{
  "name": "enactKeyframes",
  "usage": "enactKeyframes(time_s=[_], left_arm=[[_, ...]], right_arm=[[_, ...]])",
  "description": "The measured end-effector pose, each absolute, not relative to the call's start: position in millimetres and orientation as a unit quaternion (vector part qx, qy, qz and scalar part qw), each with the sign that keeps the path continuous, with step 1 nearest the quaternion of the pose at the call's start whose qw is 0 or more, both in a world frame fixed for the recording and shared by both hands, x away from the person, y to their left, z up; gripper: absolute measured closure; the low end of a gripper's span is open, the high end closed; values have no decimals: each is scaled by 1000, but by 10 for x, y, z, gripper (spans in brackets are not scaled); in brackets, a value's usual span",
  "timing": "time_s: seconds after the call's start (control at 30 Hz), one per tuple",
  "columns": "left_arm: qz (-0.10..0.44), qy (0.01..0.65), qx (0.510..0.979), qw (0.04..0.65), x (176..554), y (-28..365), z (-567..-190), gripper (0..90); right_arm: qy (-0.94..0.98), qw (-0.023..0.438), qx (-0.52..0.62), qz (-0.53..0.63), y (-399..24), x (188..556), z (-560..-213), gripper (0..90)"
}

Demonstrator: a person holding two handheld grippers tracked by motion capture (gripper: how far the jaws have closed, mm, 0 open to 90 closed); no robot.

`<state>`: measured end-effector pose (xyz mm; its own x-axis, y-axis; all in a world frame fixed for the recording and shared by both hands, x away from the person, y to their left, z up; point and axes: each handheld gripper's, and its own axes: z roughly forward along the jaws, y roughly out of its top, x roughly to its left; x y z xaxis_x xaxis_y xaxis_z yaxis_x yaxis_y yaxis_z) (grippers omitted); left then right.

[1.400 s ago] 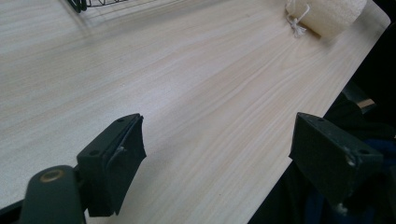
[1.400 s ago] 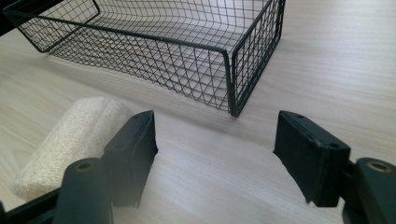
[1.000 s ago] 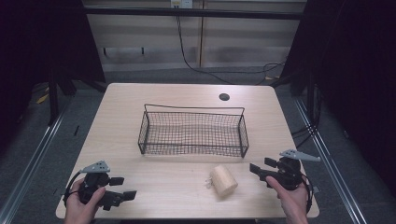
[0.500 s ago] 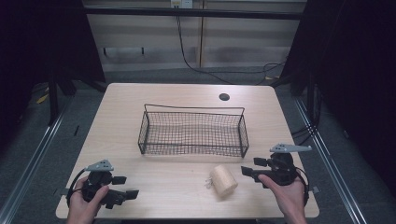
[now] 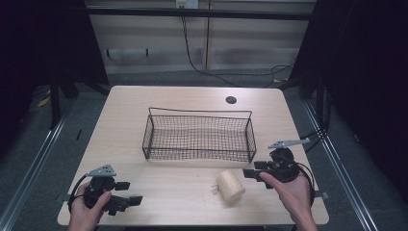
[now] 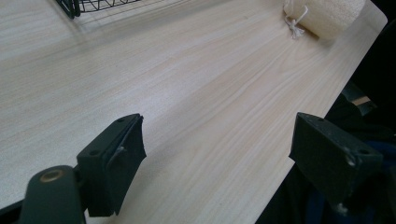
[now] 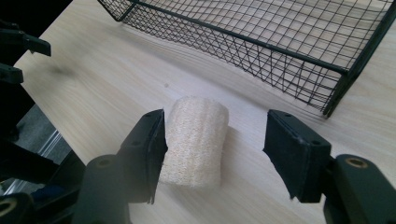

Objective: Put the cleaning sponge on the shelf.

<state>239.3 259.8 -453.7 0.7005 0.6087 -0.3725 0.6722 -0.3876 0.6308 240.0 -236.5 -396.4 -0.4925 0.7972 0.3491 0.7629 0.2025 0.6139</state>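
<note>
Loofah: it lies on its side on the table (image 5: 183, 178), near the front edge and right of the middle, just in front of the basket's right end. The loofah (image 5: 230, 186) is free and ready to be picked up.
Basket: the basket (image 5: 199, 137) stands empty at the middle of the table, open side up, which I take as the place the loofah should go.
My right gripper: the right gripper (image 5: 251, 169) points leftwards at the loofah's right side, lined up for a grasp. The jaws have just been narrowing, yet a gap is left, and the loofah lies just ahead of them, not clamped.
My left gripper: the left gripper (image 5: 131, 192) waits at the front left corner, jaws spread wide, holding nothing and out of the way.
Change: my right hand has come in from the right edge towards the loofah and risen a little. My left hand, the loofah and the basket sit where they were.
</note>
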Motion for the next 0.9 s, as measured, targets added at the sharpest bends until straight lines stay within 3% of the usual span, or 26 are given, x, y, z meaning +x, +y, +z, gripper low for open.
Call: enactKeyframes(time_s=[0.5, 0.9], left_arm=[[-42, 384, 832, 399, 2396, 2605, -4531, 174], [-40, 382, 832, 402, 2390, 2597, -4522, 173]], right_arm=[[790, -3, 510, 340, -2170, 2593, -3897, 386], [808, -61, 516, 279, -1951, 2785, -3849, 366]])
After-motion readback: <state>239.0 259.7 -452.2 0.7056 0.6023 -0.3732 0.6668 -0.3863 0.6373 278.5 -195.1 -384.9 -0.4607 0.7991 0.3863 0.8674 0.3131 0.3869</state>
